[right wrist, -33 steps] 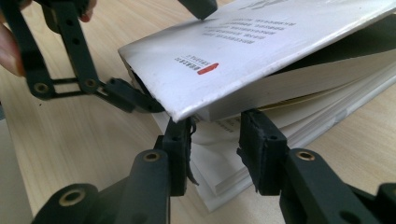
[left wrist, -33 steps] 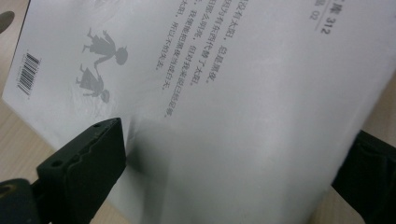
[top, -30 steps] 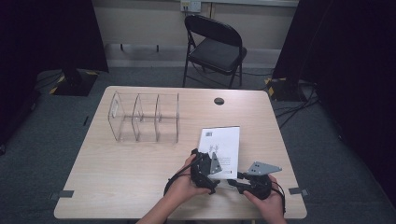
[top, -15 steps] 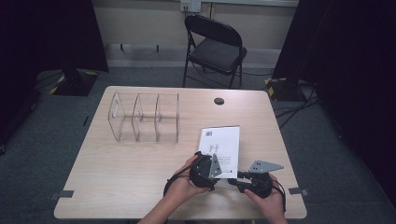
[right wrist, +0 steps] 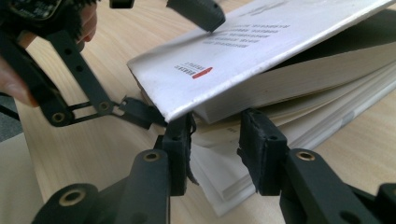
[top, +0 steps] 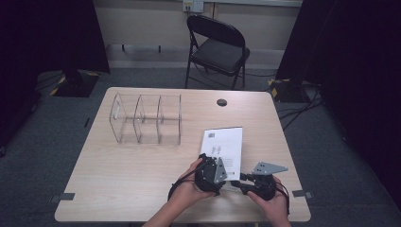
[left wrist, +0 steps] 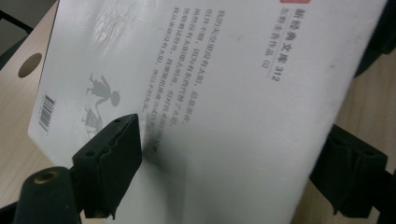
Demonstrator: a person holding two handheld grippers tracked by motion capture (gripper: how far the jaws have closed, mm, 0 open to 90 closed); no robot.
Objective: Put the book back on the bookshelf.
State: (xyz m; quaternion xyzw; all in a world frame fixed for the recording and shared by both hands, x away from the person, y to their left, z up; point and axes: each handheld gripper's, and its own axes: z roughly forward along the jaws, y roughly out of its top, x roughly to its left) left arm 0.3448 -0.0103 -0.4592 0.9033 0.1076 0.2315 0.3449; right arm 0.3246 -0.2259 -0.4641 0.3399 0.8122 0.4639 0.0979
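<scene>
The white paperback book (top: 223, 146) with grey print on its cover lies flat on the near right part of the pale wooden table (top: 123, 165), its near corner reaching your two hands. In the right gripper view its cover (right wrist: 261, 44) lifts away from the block of pages, which fan apart a little at the corner.

Your left gripper (top: 211, 174) sits over the near left corner of the book. In the left gripper view its jaws straddle the cover, one black pad (left wrist: 114, 156) resting on the white surface and the other past the cover's far edge. They have just closed and then opened a little again, and you are not clamping the cover: the jaws stand open around it.

Your right gripper (top: 241, 183) points in from the right at the same corner. In the right gripper view its jaws stand partly open on either side of the page block's corner, just under the raised cover; I cannot tell whether the pads press on the pages.

Farther back on the left stands a clear plastic three-compartment organiser (top: 146, 118). A black folding chair (top: 217, 47) stands beyond the table.
</scene>
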